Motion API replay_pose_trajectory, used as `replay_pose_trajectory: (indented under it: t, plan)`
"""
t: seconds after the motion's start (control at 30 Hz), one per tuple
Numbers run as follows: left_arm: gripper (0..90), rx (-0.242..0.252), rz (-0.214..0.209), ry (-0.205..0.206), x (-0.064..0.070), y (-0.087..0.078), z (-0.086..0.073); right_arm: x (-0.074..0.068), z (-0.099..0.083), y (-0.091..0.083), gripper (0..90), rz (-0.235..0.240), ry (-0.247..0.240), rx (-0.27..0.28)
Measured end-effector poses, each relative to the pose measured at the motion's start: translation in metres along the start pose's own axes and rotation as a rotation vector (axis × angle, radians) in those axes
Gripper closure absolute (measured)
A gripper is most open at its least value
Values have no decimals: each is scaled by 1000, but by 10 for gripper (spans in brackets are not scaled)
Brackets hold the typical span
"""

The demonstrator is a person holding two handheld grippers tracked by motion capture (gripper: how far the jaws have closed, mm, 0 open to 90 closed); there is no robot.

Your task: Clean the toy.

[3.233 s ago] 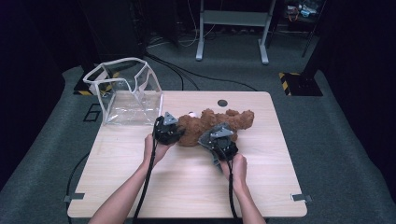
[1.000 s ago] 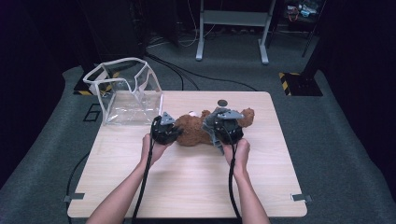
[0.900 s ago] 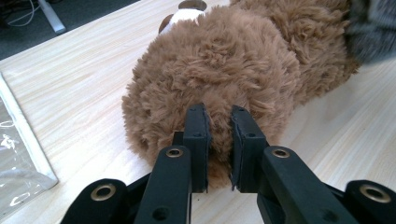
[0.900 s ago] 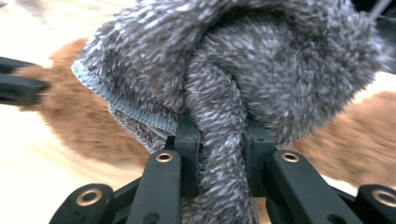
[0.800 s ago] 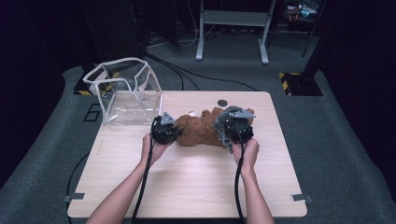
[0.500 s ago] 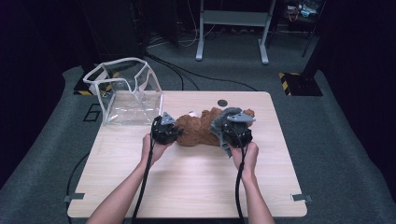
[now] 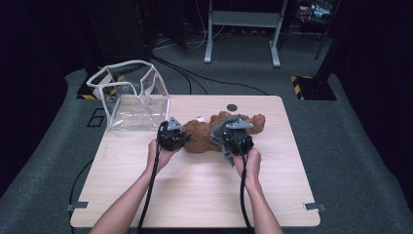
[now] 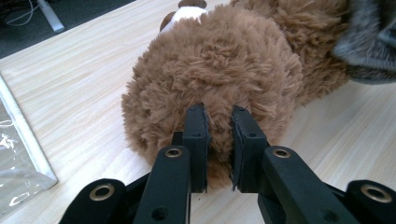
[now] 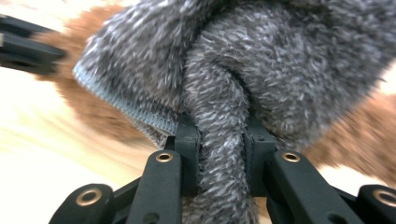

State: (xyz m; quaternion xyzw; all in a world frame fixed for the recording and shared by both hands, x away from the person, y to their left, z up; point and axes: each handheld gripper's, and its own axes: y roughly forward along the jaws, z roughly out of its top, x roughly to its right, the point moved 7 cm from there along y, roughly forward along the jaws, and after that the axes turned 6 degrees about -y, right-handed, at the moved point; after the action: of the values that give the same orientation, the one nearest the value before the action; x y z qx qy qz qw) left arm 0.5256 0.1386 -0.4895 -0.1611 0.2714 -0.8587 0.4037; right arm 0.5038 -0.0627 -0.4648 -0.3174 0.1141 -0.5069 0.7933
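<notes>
The left gripper (image 8: pixel 219 149) has its fingers (image 8: pixel 196 140) clenched on a tuft of the brown plush teddy bear (image 8: pixel 219 74), which lies on the light wooden table (image 7: pixel 195 195) directly ahead of them. The right gripper (image 9: pixel 219 154) pinches a fold of the bear's grey fuzzy knitted garment (image 9: pixel 261 60) between its pads.

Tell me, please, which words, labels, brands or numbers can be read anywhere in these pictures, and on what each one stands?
No text reads in any view.
None shows on the brown plush bear, its grey cloth, the clear bag or the wooden table.
</notes>
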Motion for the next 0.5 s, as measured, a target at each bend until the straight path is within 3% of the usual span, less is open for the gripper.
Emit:
replay_pose_trajectory:
  t: [0.17, 0.5]
  plan:
    - [786, -5, -3, 2, 0, 0, 0, 25, -14, -4, 724, -27, 54, -10]
    - [786, 2, -1, -3, 0, 1, 0, 45, -36, -12, 723, -74, 68, -47]
